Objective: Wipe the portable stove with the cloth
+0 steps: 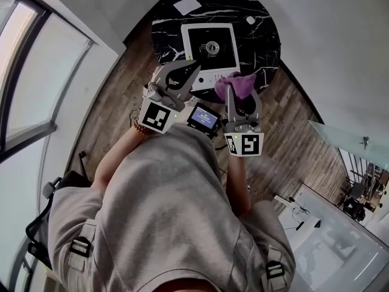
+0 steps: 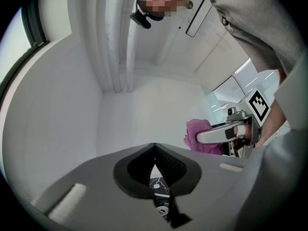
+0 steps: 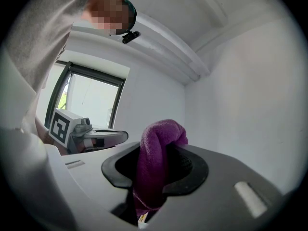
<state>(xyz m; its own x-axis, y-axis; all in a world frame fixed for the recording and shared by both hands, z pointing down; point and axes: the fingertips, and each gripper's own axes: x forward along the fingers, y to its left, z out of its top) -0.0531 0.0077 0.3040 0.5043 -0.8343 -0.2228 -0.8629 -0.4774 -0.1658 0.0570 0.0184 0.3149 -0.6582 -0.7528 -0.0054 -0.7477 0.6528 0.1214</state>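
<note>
Currently the cloth [image 1: 236,84] is in hand but not on the work surface. The right gripper [image 1: 234,96] is clamped on the purple cloth, which bunches up out of the jaws in the right gripper view [image 3: 159,146]. The left gripper [image 1: 184,73] is closed with nothing between its jaws; the left gripper view [image 2: 154,154] shows the two pads meeting.

Task status (judgement):
- Done: cloth picked up and secured.
- Not yet done: contact between cloth and portable stove [image 1: 209,48]. Both gripper views look across at bare wall, not down at the stove, so the grippers appear to be raised and aimed roughly level. No wiped area can be confirmed.

Position of parts, head view:
- The stove sits at the centre of the round black table [image 1: 264,44].
- Both grippers hang at the table's 6 o'clock edge, the left one toward 7 o'clock of the stove and the right one toward 5 o'clock.

Surroundings:
- White card [image 1: 187,5] at 11 o'clock on the table.
- Small white object [image 1: 250,20] at 1 o'clock; too small to identify.
- Small screen unit [image 1: 203,118] on the person's front, between the grippers.

Obstructions: none lies on the stove top. The card and the small object lie well apart from the stove.
</note>
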